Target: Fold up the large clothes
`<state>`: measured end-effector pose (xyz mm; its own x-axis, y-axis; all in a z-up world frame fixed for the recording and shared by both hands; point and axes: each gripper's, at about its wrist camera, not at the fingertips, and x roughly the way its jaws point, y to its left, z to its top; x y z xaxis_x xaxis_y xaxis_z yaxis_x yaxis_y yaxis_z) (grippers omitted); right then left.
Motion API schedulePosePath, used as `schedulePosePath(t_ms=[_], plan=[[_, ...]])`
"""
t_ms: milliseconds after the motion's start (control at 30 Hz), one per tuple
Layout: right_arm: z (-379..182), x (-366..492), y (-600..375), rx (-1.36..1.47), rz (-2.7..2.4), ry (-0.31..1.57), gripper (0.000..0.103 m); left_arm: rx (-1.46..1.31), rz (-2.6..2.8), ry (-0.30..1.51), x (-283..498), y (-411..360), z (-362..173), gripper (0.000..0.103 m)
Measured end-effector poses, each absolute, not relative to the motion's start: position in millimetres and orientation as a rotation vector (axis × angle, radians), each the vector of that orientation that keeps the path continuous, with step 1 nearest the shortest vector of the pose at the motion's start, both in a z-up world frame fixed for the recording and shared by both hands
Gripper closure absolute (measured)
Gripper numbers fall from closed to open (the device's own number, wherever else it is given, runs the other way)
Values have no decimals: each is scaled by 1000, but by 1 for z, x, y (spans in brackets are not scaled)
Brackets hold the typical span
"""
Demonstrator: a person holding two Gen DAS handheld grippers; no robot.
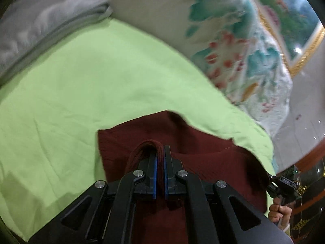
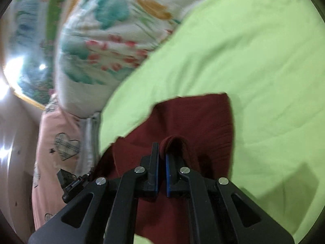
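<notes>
A dark red garment (image 1: 203, 142) is pinched by both grippers above a light green bedsheet (image 1: 91, 81).

Left gripper (image 1: 160, 152): jaws nearly closed, a rolled fold of the red fabric is clamped between the blue pads. Right gripper (image 2: 161, 152): jaws likewise almost shut, a bunched fold of the garment (image 2: 193, 122) is caught between the fingers and humps over the right finger.

Seen only from the left wrist:
- a grey folded blanket (image 1: 40, 24) at the far left edge of the sheet
- the person's right hand (image 1: 280, 211) on a black gripper handle at lower right
- a gold-framed picture (image 1: 300, 16) on the wall, blurred

Seen only from the right wrist:
- a pink cloth with plaid heart prints (image 2: 61, 142), beside the bedsheet (image 2: 243, 50) edge
- part of the other gripper's black body (image 2: 71, 183) at lower left

Seen in both: a white floral-printed quilt (image 1: 233, 40) (image 2: 101, 30) bunched against the sheet's far edge. The garment's squared corner is laid over the green sheet in both views. No containers are shown.
</notes>
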<state>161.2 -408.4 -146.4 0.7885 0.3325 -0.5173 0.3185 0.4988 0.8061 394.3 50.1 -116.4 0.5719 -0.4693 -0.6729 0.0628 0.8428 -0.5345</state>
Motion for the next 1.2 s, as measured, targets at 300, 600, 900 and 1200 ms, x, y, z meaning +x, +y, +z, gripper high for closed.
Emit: schedulePosePath(t_ms=[300,600,900,1200], plan=[[-160,158,-419,1134,-22,706,94,-525,-323,955,392,65,-141,87],[-102,106,-400,1055,-44,532,66,-583,-357,896,326,83,-107,60],[-107,105,-332,1015,96,598,64,-636,-510,974,245,28,-122,53],[-137,101,-322,1027,31,655,64,-611,-471,1017,230,20,-136,53]])
